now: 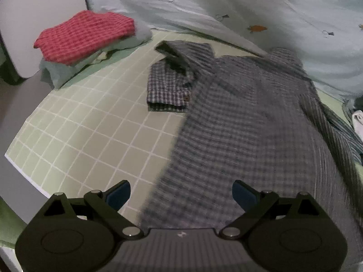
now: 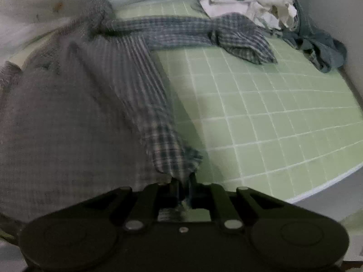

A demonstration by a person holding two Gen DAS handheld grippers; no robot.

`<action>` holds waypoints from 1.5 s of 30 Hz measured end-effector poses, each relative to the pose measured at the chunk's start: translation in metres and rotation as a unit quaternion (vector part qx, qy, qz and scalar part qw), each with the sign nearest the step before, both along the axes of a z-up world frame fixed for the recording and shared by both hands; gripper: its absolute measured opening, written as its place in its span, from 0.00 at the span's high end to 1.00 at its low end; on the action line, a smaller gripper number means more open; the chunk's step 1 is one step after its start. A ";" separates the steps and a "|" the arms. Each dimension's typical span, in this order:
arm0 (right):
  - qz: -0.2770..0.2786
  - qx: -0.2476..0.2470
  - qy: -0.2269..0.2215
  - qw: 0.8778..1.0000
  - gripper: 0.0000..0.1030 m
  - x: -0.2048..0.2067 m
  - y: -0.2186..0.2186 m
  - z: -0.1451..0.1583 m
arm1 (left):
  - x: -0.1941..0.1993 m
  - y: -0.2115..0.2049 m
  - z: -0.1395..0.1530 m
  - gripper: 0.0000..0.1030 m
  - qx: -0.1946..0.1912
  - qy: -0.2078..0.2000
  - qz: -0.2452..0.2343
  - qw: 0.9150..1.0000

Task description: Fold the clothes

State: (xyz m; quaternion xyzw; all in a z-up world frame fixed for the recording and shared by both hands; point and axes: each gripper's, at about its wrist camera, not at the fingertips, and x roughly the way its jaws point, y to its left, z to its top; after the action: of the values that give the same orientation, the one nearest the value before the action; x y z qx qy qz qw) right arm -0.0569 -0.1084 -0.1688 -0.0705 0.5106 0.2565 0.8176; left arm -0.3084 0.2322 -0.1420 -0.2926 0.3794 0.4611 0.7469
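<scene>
We see no readable writing or labels. Our left tongs (image 1: 181,195) stand wide apart over the lower edge of the checked shirt (image 1: 238,117), gripping nothing. Our right tongs (image 2: 182,185) are pinched on a shirt corner at bottom centre of the right view. The shirt lies spread on the green gridded mat (image 1: 90,131), with folded red cloth (image 1: 84,35) upper left and a heap of clothes (image 2: 283,15) upper right.
</scene>
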 end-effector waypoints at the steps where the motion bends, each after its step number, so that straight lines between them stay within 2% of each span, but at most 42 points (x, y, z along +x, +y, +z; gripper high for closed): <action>1: -0.019 0.094 0.030 0.995 0.91 0.002 -0.011 0.006 | 0.000 0.001 0.000 0.07 0.002 0.002 0.002 1.000; 2: -0.045 0.163 0.060 0.984 0.91 0.006 -0.020 0.007 | -0.001 0.002 0.000 0.07 0.004 0.004 0.005 1.000; 3: -0.054 0.130 0.066 0.988 0.91 0.009 -0.017 0.002 | -0.002 0.003 -0.001 0.07 0.005 0.006 0.008 1.000; 4: -0.058 0.083 0.064 0.993 0.90 0.011 -0.012 -0.004 | -0.003 0.004 -0.002 0.07 0.002 0.006 0.012 1.000; 5: -0.035 -0.034 0.022 0.999 0.90 0.008 0.001 -0.011 | -0.004 0.005 -0.004 0.07 -0.001 0.007 0.016 1.000; 6: -0.018 -0.126 -0.010 0.992 0.90 0.006 0.011 -0.017 | -0.005 0.007 -0.004 0.07 -0.003 0.007 0.020 1.000; 8: -0.043 -0.056 0.031 0.997 0.90 0.011 -0.002 -0.013 | -0.006 0.008 -0.003 0.07 -0.001 0.008 0.027 1.000; 10: -0.065 -0.001 0.065 0.996 0.89 0.016 -0.013 -0.009 | -0.007 0.009 -0.001 0.07 0.006 0.011 0.033 0.999; 12: -0.052 -0.111 0.011 0.992 0.87 0.013 -0.003 -0.011 | -0.007 0.010 -0.002 0.07 0.003 0.013 0.037 0.999; 15: -0.063 -0.097 -0.015 0.993 0.87 0.015 -0.009 -0.005 | -0.006 0.010 -0.005 0.07 -0.002 0.015 0.038 0.999; 16: -0.092 -0.031 0.020 0.995 0.87 0.018 -0.020 -0.005 | -0.005 0.010 -0.005 0.07 -0.004 0.017 0.037 0.999; 17: -0.121 0.036 0.055 0.990 0.87 0.022 -0.031 -0.004 | -0.005 0.010 -0.006 0.07 -0.005 0.018 0.036 0.999; 18: -0.142 0.082 0.078 0.983 0.80 0.024 -0.039 -0.003 | -0.004 0.010 -0.007 0.07 -0.007 0.019 0.034 0.999; 19: -0.128 0.030 0.048 0.990 0.66 0.021 -0.030 -0.003 | -0.003 0.010 -0.009 0.07 -0.011 0.020 0.031 0.999; 21: -0.101 -0.033 0.013 0.994 0.49 0.014 -0.017 -0.007 | -0.001 0.011 -0.014 0.07 -0.018 0.024 0.024 0.999; 22: -0.089 -0.056 0.000 0.994 0.45 0.012 -0.012 -0.010 | 0.000 0.011 -0.016 0.07 -0.021 0.028 0.020 0.999; 23: -0.089 -0.038 0.011 0.995 0.41 0.012 -0.012 -0.012 | 0.000 0.010 -0.019 0.07 -0.021 0.031 0.016 0.999; 25: -0.087 -0.018 0.022 0.996 0.19 0.009 -0.015 -0.021 | -0.001 0.010 -0.028 0.07 -0.026 0.043 0.008 0.999; 28: -0.065 -0.048 -0.005 0.997 0.17 0.011 -0.002 -0.033 | -0.005 0.013 -0.045 0.07 -0.048 0.056 0.006 0.997; 31: -0.061 -0.043 -0.027 0.997 0.15 0.016 -0.001 -0.033 | -0.003 0.013 -0.064 0.07 -0.074 0.071 -0.022 0.995; 33: -0.071 -0.031 -0.032 0.997 0.13 0.022 0.001 -0.037 | 0.004 0.012 -0.073 0.08 -0.077 0.087 -0.050 0.992; 35: -0.076 -0.026 -0.024 0.996 0.17 0.029 0.001 -0.043 | 0.010 0.011 -0.079 0.09 -0.072 0.096 -0.070 0.990; 37: -0.065 -0.024 -0.002 0.998 0.44 0.035 0.003 -0.052 | 0.014 0.012 -0.080 0.16 -0.062 0.090 -0.073 0.991; 38: -0.054 -0.020 -0.002 0.998 0.66 0.034 0.004 -0.054 | 0.016 0.013 -0.078 0.24 -0.059 0.084 -0.068 0.992; 39: -0.043 -0.016 -0.006 0.999 0.75 0.032 0.005 -0.053 | 0.017 0.015 -0.077 0.39 -0.056 0.079 -0.063 0.993; 40: -0.035 -0.009 0.001 0.999 0.87 0.032 0.006 -0.052 | 0.019 0.016 -0.075 0.50 -0.053 0.073 -0.058 0.994; 41: -0.029 -0.002 0.007 1.000 0.88 0.032 0.007 -0.051 | 0.020 0.017 -0.073 0.78 -0.050 0.068 -0.053 0.995; 42: -0.031 0.005 0.015 0.999 0.90 0.035 0.007 -0.051 | 0.021 0.021 -0.071 0.96 -0.054 0.059 -0.046 0.996; 44: -0.035 0.020 0.031 0.999 0.91 0.046 0.010 -0.050 | 0.024 0.033 -0.067 0.97 -0.068 0.035 -0.033 0.997; 45: -0.037 0.027 0.034 0.998 0.91 0.053 0.013 -0.049 | 0.026 0.038 -0.061 0.98 -0.062 0.027 -0.034 0.997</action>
State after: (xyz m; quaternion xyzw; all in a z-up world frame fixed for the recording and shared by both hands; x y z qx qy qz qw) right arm -0.0040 -0.0953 -0.2180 -0.0205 0.5329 0.2423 0.8105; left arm -0.2821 0.2700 -0.2030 -0.3128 0.4369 0.4190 0.7319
